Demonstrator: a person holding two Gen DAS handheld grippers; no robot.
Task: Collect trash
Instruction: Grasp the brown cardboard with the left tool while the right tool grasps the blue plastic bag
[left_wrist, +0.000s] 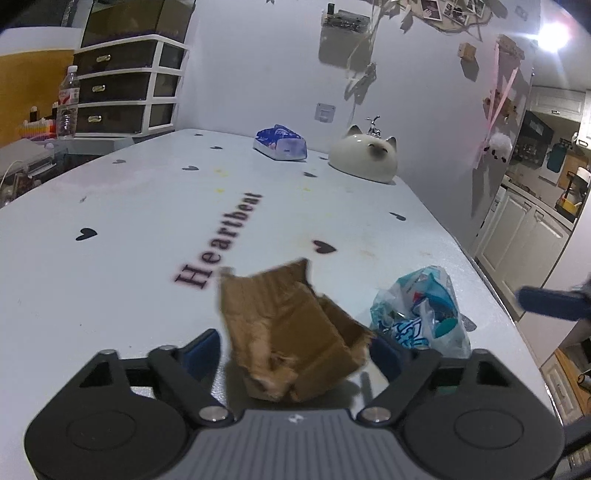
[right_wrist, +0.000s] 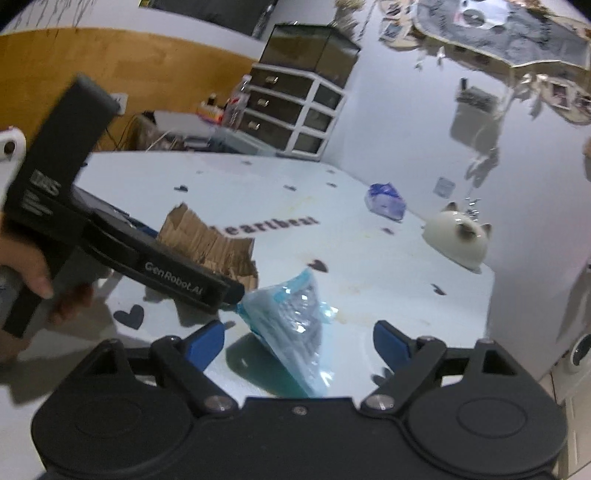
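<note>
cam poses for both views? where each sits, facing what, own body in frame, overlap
Left wrist: on the left gripper, looking down its fingers across the table at the torn cardboard between its jaws.
Right wrist: on the right gripper, facing the plastic bag; the left gripper and a hand show.
Shared: cardboard, bag, cat-shaped dish, blue pack, drawer unit.

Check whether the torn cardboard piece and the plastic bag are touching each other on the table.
Apart. The left wrist view shows bare table between the cardboard piece and the plastic bag.
</note>
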